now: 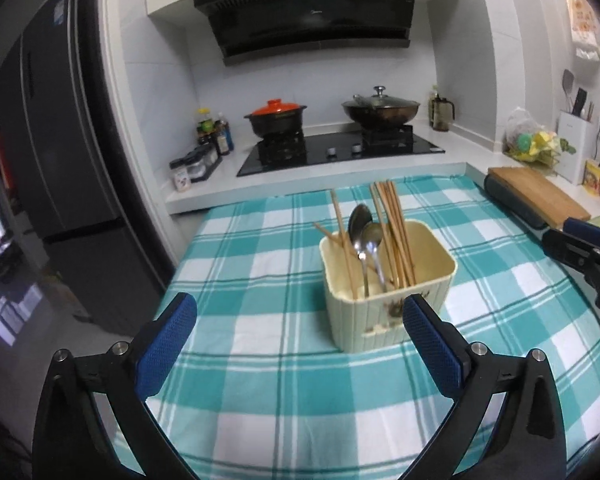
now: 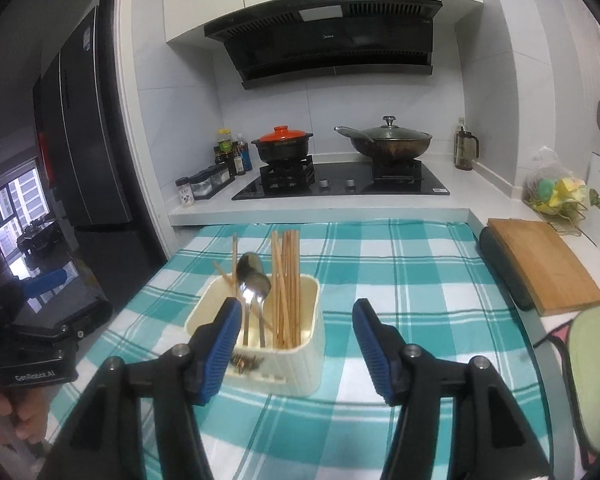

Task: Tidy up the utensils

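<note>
A cream ribbed utensil holder stands on the teal checked tablecloth. Several wooden chopsticks and two metal spoons stand upright in it. My left gripper is open wide, in front of the holder and left of it, with nothing between its blue pads. My right gripper is open too, just in front of the holder, holding nothing. The right gripper's body shows at the right edge of the left wrist view.
Behind the table runs a white counter with a black hob, an orange-lidded pot and a lidded wok. Spice jars stand at its left. A wooden cutting board lies at right, a dark fridge at left.
</note>
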Tool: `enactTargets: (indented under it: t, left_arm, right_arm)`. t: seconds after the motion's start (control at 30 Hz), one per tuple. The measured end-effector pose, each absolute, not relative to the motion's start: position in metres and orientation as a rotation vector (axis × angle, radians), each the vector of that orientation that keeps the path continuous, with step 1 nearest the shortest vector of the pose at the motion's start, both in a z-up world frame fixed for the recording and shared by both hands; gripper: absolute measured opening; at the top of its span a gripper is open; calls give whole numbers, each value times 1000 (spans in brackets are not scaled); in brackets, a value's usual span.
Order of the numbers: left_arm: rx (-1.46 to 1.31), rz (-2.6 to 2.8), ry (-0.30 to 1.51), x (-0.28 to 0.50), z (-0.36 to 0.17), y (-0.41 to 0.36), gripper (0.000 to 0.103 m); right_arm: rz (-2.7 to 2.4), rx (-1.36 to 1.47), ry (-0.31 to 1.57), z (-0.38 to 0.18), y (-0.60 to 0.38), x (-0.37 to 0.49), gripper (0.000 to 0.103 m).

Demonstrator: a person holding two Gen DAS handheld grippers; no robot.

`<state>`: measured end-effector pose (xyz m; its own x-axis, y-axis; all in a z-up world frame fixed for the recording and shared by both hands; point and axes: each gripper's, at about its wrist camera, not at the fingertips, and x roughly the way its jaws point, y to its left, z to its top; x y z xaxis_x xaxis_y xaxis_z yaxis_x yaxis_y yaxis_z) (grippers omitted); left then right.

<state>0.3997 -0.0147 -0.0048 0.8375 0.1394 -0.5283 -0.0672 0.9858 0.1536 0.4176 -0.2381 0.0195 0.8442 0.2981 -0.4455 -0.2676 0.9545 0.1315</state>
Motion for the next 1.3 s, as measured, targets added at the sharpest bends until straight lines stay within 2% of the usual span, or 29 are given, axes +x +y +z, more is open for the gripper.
enactTargets:
  t: [0.03,0.13,0.27,0.4,0.6,0.73,1.3]
  left_arm:
    - [130,124,568,388,-6,-17,103]
    - [123,170,558,352,-6,-22,103]
    - [89,230,498,310,-5,-25,103]
    - [17,153,567,290,-6,-19,103]
    - [28,113,574,273,-1,-22,103]
    - [28,115,580,267,0,-24,103]
    - [48,93,607,263,-5,-32,103]
  right_arm:
    - [294,64,484,17,-237,404,61]
    - [286,62,504,6,-233,364,81]
    - [232,54,492,-1,-234,317,84]
    - [204,23,490,-3,-232,286,92]
    - [185,-3,459,7,-228,255,93]
    - [175,-6,447,13,-228,245,101]
    - [181,-42,440,14,-213,234,101]
